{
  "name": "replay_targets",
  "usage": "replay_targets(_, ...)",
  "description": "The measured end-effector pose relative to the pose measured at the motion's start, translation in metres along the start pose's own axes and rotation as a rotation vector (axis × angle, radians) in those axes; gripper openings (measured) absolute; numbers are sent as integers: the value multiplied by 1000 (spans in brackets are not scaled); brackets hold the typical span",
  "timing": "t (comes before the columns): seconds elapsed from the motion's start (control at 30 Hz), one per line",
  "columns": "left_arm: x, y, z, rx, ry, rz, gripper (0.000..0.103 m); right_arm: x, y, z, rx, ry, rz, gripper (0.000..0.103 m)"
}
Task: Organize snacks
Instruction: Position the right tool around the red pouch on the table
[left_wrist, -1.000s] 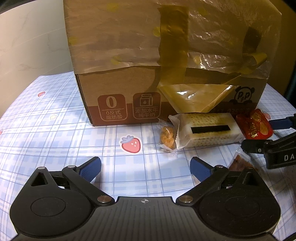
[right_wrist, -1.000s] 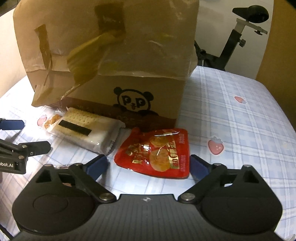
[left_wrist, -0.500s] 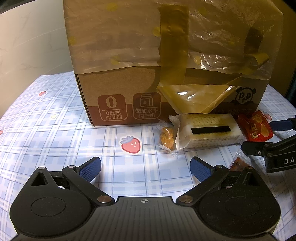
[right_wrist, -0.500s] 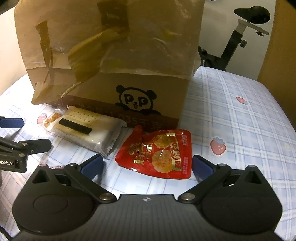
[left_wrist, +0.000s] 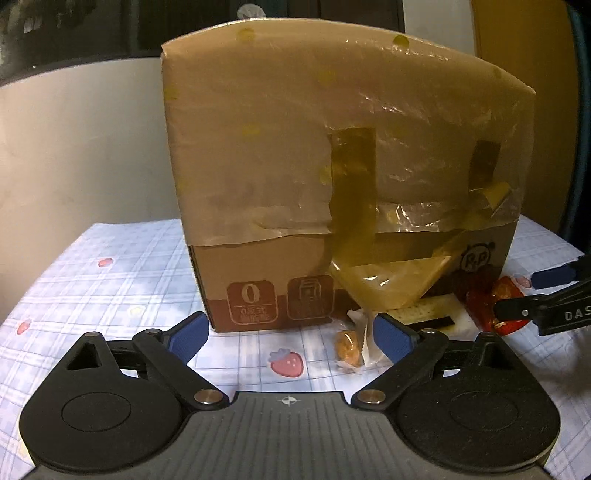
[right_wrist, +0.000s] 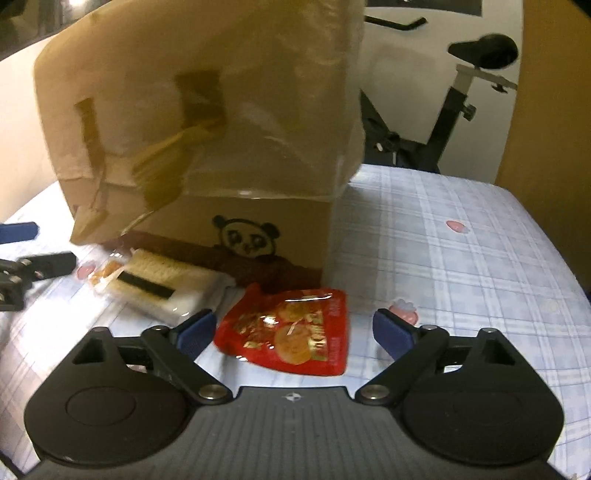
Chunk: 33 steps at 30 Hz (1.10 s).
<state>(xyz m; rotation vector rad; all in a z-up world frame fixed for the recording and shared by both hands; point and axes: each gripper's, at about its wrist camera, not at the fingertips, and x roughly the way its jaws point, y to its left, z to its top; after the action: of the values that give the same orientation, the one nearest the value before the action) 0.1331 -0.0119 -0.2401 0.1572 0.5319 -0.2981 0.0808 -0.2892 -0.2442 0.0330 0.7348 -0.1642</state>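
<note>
A tall cardboard box (left_wrist: 295, 192), wrapped in tape and plastic film, stands on the checked cloth. In front of it lie a small orange snack (left_wrist: 347, 349), a white cracker pack (left_wrist: 424, 314) and a red pouch (left_wrist: 491, 299). My left gripper (left_wrist: 290, 334) hovers before the box, its jaws closing slightly with nothing between them; the orange snack sits just inside its right finger. My right gripper (right_wrist: 293, 330) hangs over the red pouch (right_wrist: 295, 343), which lies between its closing jaws, and the pads do not touch it. The cracker pack (right_wrist: 162, 284) lies to its left.
The table cloth (right_wrist: 461, 258) with strawberry prints stretches bare to the right of the box. An exercise bike (right_wrist: 461, 110) stands behind the table. Each gripper shows in the other's view: the right gripper (left_wrist: 532, 291) and the left gripper (right_wrist: 33, 247).
The left gripper has risen and tipped up, so the box's top now shows. The right gripper's fingers have drawn closer together around the red pouch.
</note>
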Motion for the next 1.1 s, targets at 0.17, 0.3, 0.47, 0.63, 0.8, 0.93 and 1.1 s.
replay_targets(0.17,1,0,2,-39,8,-18,97,6,-4,2,18,7,19,84)
replay_targets(0.3,0,-2,3,-61,-6,-30,97,6,-2,1,5,1,24,84)
replay_targets(0.47,8,2,4,-87,18,-50,97,8,-4,0,13,-1,19,84)
replay_targets(0.63,15,9,2,-95,53,-70,88,11,-7,0,34,11,12,80)
replay_targets(0.8,18,11,3,-78,65,-105,80,14,-10,0,48,21,7,73)
replay_targets(0.93,20,2,5,-54,82,-138,79,16,-8,0,38,20,0,73)
replay_targets(1.1,22,2,2,-44,119,-178,72,16,-5,-1,22,16,7,60)
